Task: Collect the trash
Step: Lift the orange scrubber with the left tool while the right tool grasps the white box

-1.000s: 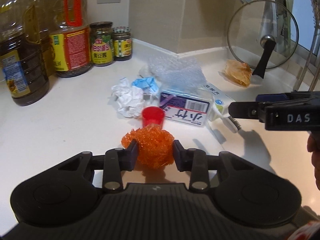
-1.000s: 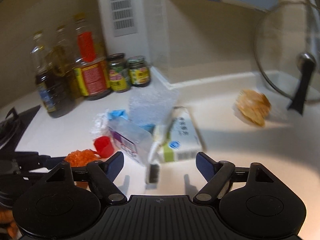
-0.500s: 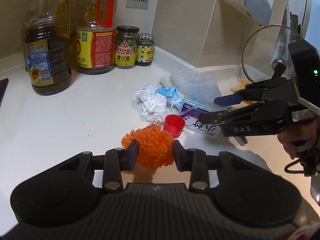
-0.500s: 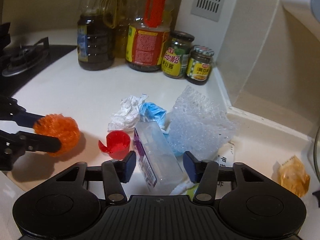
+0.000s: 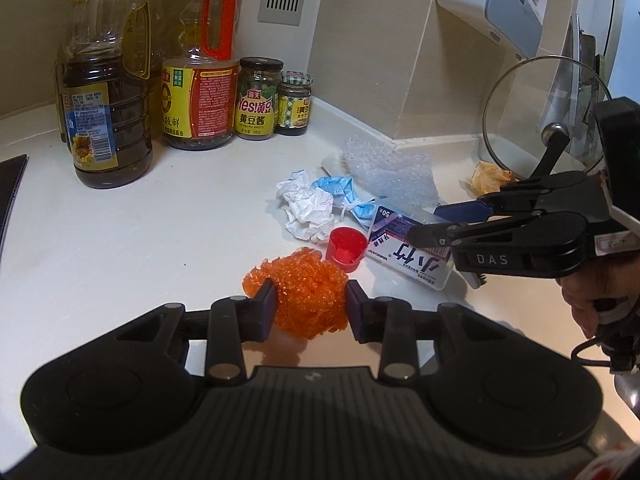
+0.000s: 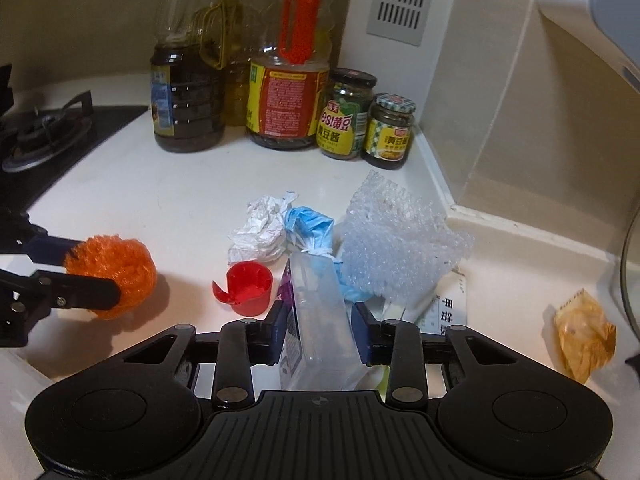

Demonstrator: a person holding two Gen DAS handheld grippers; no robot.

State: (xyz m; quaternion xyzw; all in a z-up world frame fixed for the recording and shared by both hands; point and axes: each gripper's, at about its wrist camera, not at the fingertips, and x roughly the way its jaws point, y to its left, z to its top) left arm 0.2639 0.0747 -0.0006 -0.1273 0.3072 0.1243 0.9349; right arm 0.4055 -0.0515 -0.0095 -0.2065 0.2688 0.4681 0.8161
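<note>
On the white counter (image 5: 120, 240) the left gripper (image 5: 308, 306) had its pads pressed on both sides of an orange mesh ball (image 5: 306, 296), held just above the surface. The right gripper (image 6: 320, 326) was closing its jaws around a clear plastic box (image 6: 316, 312) with a purple label, the pads at its sides. Beside the box lay a red cap (image 6: 248, 288), crumpled white paper (image 6: 260, 228), a blue face mask (image 6: 308, 226) and bubble wrap (image 6: 396, 236)
</note>
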